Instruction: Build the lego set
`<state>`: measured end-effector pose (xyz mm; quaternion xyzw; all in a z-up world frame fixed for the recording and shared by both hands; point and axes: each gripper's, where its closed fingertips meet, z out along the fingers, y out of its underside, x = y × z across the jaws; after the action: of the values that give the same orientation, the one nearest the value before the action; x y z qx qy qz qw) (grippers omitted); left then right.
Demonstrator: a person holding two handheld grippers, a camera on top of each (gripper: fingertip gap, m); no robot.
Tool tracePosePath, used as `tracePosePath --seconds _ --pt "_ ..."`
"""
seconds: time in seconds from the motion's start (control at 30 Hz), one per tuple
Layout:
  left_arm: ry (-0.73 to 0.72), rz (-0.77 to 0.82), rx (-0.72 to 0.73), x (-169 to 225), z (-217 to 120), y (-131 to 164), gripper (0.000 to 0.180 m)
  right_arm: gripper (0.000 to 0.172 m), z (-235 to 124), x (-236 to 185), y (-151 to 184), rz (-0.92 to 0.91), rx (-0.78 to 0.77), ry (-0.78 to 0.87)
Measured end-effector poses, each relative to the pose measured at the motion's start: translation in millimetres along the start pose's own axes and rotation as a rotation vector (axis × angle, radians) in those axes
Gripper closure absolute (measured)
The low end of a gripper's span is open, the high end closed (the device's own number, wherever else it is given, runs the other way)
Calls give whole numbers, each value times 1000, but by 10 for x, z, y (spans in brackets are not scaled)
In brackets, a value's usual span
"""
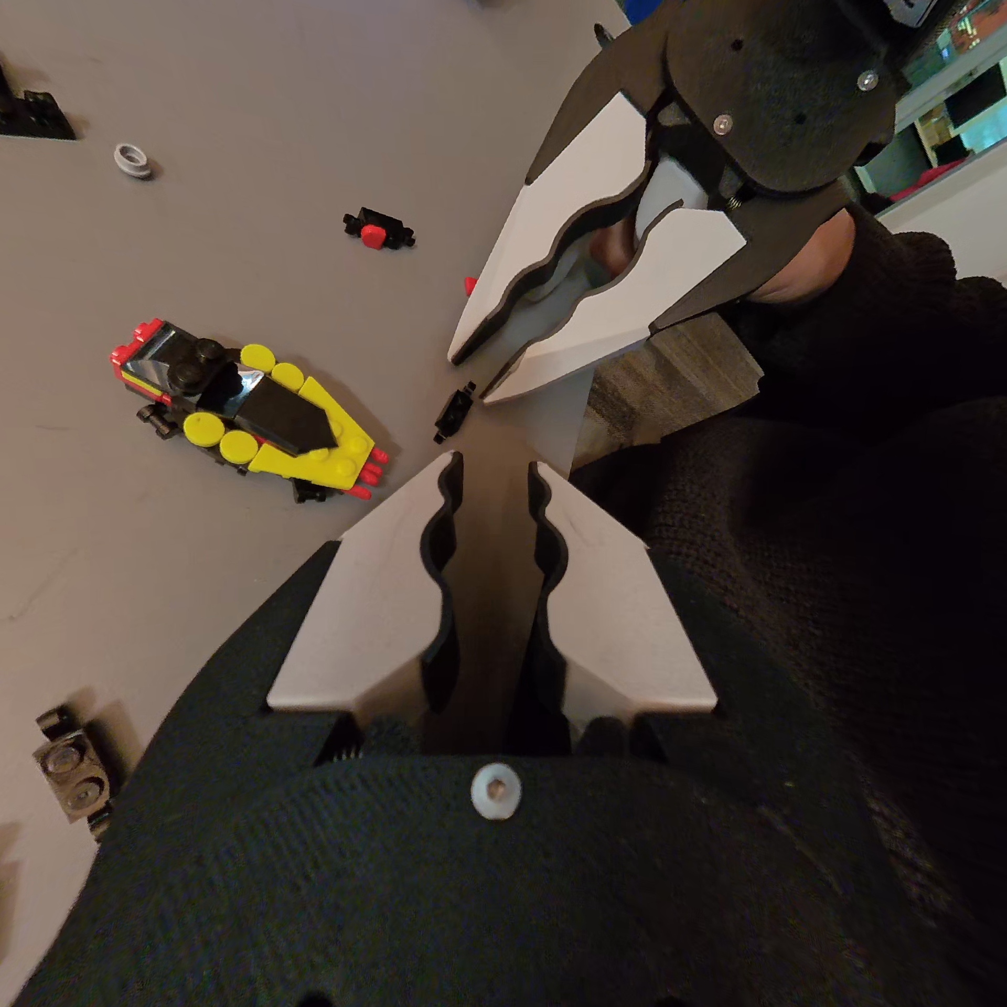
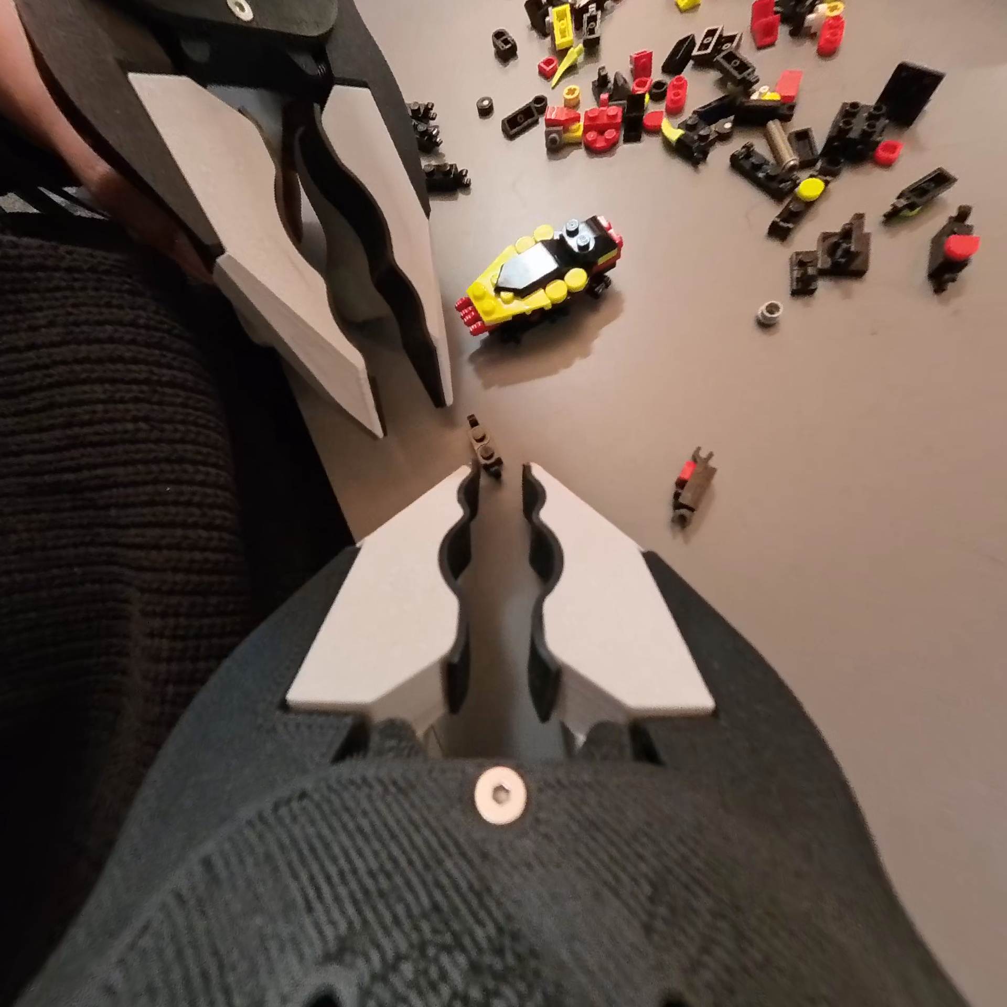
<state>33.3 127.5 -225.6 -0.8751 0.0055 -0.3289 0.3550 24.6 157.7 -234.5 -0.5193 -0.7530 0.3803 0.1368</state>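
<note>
Grey tabletop [image 2: 763, 599] strewn with toy building bricks fills both wrist views, its near edge running beside a person's dark knitted sleeve [image 1: 817, 545]. Left gripper [image 1: 495, 463] hovers low over the table with its fingers apart and nothing between them. Right gripper [image 2: 496, 468] also has its fingers parted; a small black clip brick [image 2: 482, 444] lies on the table just at its tips, close to one finger, with no pad pressing on it. That same brick [image 1: 455, 411] sits between the two grippers, which point toward each other near the table's edge. Further in stands a small yellow, black and red brick spaceship [image 2: 539, 278], assembled and resting flat. Beside it lie a black piece with a red stud [image 2: 689, 485], a grey round stud [image 2: 769, 313], and, farther back, a loose heap of red, black and yellow bricks [image 2: 708, 109].
</note>
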Motion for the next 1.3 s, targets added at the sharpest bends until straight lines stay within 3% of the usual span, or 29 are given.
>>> tracePosePath --seconds 0.27,0.57,0.97,1.17,1.3 --pt "-19 14 11 -17 -16 -21 158 157 -90 -57 -117 -105 59 10" --pt "-42 59 42 -8 16 -89 146 158 9 -87 -12 -218 -32 57" --pt "-39 109 -22 85 164 13 142 162 -15 63 -22 -208 -42 139" --pt "13 68 -3 138 148 -9 142 161 -342 410 33 -109 -19 273" --pt "-45 63 24 65 149 -51 137 166 -488 546 257 -14 -86 297"
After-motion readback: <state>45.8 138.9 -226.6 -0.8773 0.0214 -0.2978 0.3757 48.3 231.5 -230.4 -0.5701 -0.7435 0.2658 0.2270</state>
